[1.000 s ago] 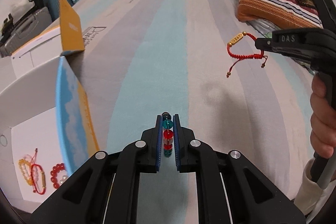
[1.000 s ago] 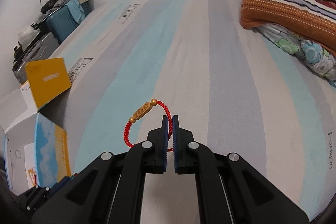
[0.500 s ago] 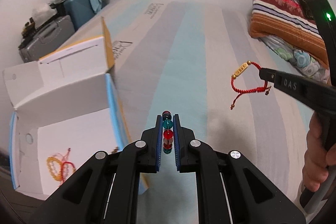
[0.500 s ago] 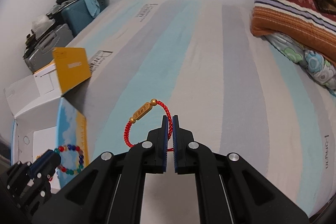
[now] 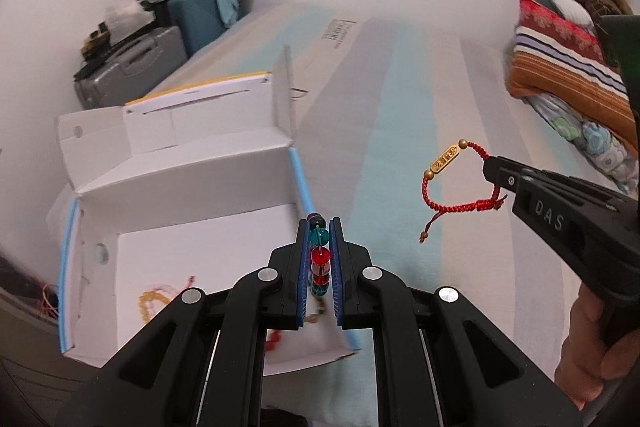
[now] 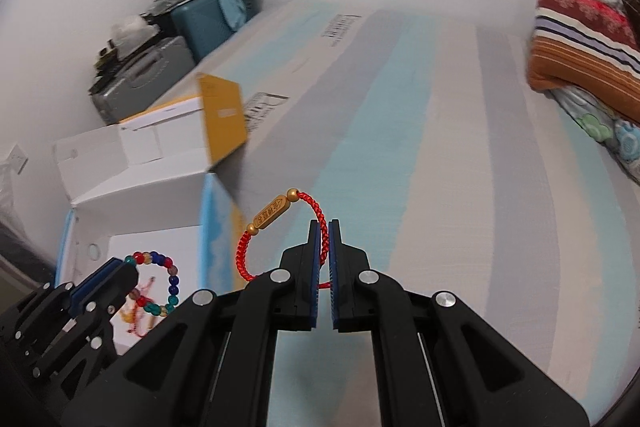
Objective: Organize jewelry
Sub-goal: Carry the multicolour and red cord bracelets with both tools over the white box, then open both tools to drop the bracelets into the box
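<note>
My left gripper (image 5: 319, 227) is shut on a multicolour bead bracelet (image 5: 320, 255) and holds it over the right edge of an open white box (image 5: 192, 195). In the right wrist view the bead bracelet (image 6: 160, 285) hangs as a ring from the left gripper (image 6: 120, 269) above the box (image 6: 152, 187). My right gripper (image 6: 324, 227) is shut on a red cord bracelet with a gold charm (image 6: 272, 217), held in the air above the striped bed. It also shows in the left wrist view (image 5: 448, 183), right of the box. A yellow bead bracelet (image 5: 154, 301) lies inside the box.
The striped bedsheet (image 5: 400, 107) stretches ahead. Folded blankets and pillows (image 5: 568, 67) are piled at the far right. Suitcases with clutter (image 5: 160, 39) stand by the wall at the left. The box's yellow flap (image 6: 222, 115) stands up at its far side.
Both grippers have moved left toward the box, still holding their bracelets. The left gripper now hangs over the box's right edge, and the view has tilted up.
</note>
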`<state>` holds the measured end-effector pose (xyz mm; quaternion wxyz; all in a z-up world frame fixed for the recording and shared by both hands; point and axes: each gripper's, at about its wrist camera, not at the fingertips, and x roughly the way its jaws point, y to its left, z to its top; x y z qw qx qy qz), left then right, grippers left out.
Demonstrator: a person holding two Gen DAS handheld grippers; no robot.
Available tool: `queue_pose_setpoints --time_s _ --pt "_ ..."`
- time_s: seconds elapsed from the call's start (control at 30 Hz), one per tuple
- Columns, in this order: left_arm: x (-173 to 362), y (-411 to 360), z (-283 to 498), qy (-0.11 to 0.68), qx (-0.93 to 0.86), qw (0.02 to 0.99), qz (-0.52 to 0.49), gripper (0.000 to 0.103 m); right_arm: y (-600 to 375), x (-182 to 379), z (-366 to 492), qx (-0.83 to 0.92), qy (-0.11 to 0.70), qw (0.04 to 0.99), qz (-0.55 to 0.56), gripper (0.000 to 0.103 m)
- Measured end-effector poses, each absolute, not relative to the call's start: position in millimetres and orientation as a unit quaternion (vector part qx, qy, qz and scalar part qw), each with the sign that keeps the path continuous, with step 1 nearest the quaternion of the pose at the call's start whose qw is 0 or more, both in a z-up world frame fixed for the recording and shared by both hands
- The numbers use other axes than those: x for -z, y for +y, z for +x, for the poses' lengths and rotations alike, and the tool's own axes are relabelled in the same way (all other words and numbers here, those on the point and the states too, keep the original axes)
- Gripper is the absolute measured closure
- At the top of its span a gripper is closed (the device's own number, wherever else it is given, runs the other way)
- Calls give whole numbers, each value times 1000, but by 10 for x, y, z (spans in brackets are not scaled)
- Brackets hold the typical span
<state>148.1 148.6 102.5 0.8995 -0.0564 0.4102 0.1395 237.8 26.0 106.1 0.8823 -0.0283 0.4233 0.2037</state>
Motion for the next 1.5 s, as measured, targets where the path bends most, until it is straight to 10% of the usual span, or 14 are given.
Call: queue_pose_setpoints --time_s 1.13,1.43,1.5 --pt "-365 3205 879 464 -248 842 -120 94 1972 -83 1919 -270 489 822 -107 100" --pt "-92 3347 911 485 -252 828 -129 94 2059 75 1938 -259 497 819 -120 94" --pt "-55 3353 924 487 -252 826 -127 91 2069 88 1941 -259 498 819 -119 80"
